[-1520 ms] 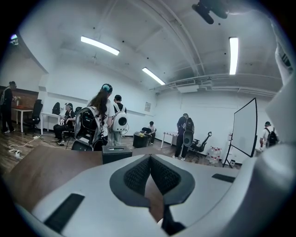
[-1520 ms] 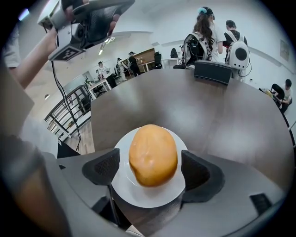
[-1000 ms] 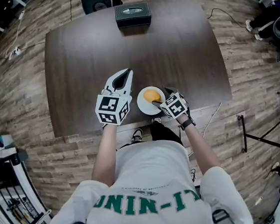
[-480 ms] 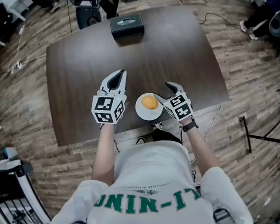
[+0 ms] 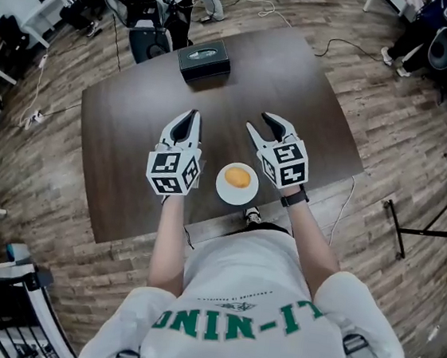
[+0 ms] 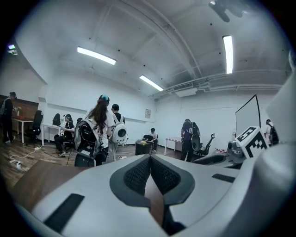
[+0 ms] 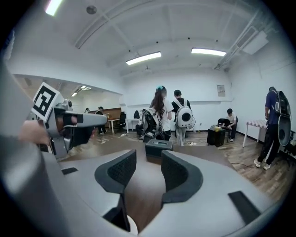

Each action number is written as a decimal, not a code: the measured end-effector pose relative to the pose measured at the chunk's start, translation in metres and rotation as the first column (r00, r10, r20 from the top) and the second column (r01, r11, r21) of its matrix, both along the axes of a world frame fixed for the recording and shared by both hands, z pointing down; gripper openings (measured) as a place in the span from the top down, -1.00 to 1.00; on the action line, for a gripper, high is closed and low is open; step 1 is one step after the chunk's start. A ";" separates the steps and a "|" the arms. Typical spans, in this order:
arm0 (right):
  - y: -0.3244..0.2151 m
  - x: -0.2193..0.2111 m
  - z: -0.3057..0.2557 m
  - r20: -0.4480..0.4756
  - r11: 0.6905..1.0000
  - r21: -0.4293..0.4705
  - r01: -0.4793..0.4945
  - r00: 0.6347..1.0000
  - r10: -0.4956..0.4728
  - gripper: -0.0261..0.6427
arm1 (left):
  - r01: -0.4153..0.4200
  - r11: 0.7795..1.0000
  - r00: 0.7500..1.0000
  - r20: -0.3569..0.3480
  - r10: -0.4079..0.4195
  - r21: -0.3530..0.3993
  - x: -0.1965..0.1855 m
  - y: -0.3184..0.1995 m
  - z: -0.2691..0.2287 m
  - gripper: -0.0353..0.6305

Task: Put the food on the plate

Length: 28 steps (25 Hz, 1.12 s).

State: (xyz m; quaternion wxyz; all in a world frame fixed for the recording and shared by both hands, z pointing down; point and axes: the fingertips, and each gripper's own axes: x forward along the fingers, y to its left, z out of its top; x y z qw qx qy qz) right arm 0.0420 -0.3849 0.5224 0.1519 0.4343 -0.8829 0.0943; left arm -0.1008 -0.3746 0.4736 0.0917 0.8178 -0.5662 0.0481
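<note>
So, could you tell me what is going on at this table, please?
A person holds a tool in each hand over the table. The orange food lies on the white plate at the table's near edge, so the task looks done. The left tool hovers left of the plate, jaws together and empty. The right tool hovers just beyond the plate, its jaws closing with nothing between them. A black box sits at the far end.

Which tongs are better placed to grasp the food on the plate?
Right, I think: the right tongs have empty jaws apart, though closing; the left tongs are shut. Both hover beside the plate with the food.
</note>
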 end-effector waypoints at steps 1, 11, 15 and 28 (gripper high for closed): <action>-0.004 -0.001 -0.010 0.014 1.000 0.017 -0.006 1.000 0.006 0.39 | 0.005 1.000 1.000 0.002 -0.005 0.007 0.002 -0.002 -0.004 0.85; -0.018 0.009 -0.100 0.126 0.980 0.180 -0.080 0.990 0.058 0.65 | 0.084 0.990 0.996 0.028 -0.087 0.111 0.006 -0.010 -0.055 0.85; -0.020 0.020 -0.120 0.151 0.968 0.226 -0.109 0.986 0.076 0.84 | 0.166 0.964 0.981 0.062 -0.182 0.208 0.000 -0.007 -0.079 0.85; -0.021 0.028 -0.133 0.144 0.960 0.254 -0.118 0.986 0.084 0.88 | 0.188 0.946 0.977 0.052 -0.209 0.264 0.004 -0.001 -0.097 0.85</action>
